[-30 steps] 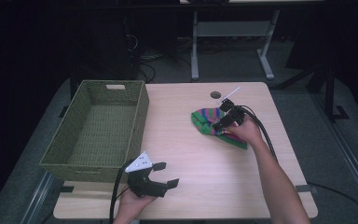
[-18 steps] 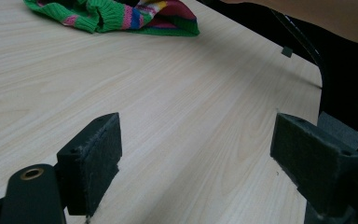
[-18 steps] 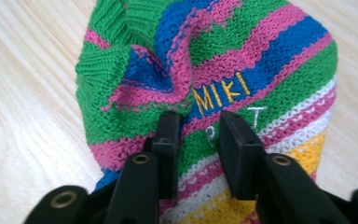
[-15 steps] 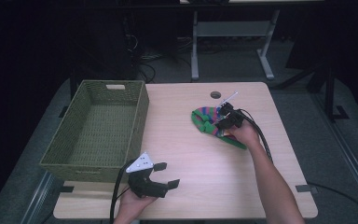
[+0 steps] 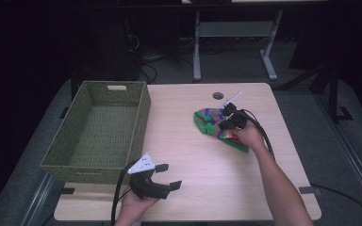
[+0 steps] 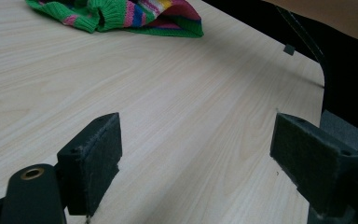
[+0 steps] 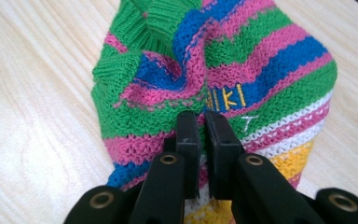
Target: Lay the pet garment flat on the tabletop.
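Yellow stitched letters "IKI" stood on a blue stripe of the striped knit garment (image 7: 242,70), at about 12 o'clock from the right gripper (image 7: 204,126); the first letter was partly hidden behind the jaw. A small white "T"-like mark sat just at 4 o'clock of that lettering. Nothing else legible.

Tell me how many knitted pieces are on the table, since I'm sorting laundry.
1: a striped knit lies right of the basket, pinched in the right gripper. It is bunched, so a second piece folded inside cannot be ruled out.
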A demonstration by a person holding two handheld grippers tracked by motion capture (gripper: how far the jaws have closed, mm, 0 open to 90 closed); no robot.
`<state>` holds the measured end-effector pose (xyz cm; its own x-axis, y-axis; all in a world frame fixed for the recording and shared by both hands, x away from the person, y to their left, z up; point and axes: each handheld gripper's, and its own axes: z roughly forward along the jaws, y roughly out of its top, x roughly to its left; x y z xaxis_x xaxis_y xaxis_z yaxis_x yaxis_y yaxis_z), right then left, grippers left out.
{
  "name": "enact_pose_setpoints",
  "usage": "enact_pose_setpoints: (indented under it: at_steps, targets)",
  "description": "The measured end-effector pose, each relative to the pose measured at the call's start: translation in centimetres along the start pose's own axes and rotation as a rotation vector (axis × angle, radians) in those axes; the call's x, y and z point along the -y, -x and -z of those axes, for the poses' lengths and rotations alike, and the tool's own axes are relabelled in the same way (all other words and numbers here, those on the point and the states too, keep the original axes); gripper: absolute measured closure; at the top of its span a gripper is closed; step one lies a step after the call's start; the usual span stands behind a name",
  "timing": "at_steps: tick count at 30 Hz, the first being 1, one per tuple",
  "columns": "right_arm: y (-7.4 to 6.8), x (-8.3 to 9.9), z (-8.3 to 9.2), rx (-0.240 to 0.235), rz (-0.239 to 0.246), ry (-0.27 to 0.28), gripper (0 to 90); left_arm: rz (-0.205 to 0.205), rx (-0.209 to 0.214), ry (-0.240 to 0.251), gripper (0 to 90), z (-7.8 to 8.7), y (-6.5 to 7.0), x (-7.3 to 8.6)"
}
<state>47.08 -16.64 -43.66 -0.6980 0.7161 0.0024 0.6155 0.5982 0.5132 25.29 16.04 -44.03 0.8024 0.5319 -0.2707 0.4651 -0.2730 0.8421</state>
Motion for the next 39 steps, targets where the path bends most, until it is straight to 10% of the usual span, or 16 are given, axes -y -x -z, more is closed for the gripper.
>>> enact_pose_setpoints:
  at_steps: [20, 26, 30, 39]
  targets:
    - [-0.3, 0.1, 1.2, -0.029, 0.007, 0.029, 85.0, 0.001, -0.002, 0.005, 16.3, 0.1, 0.0, 0.0]
    - [-0.6, 0.1, 0.0, -0.008, 0.009, -0.022, 46.0, 0.002, -0.004, 0.001, 16.4, 0.1, -0.1, 0.0]
    - [-0.9, 0.2, -0.9, 0.006, 0.007, -0.059, 42.4, 0.005, 0.003, 0.007, 16.5, 0.1, 0.1, 0.0]
    - [-0.9, 0.6, -0.8, 0.049, 0.03, -0.038, 74.5, -0.002, 0.004, 0.007, 16.6, 0.1, 0.2, -0.1]
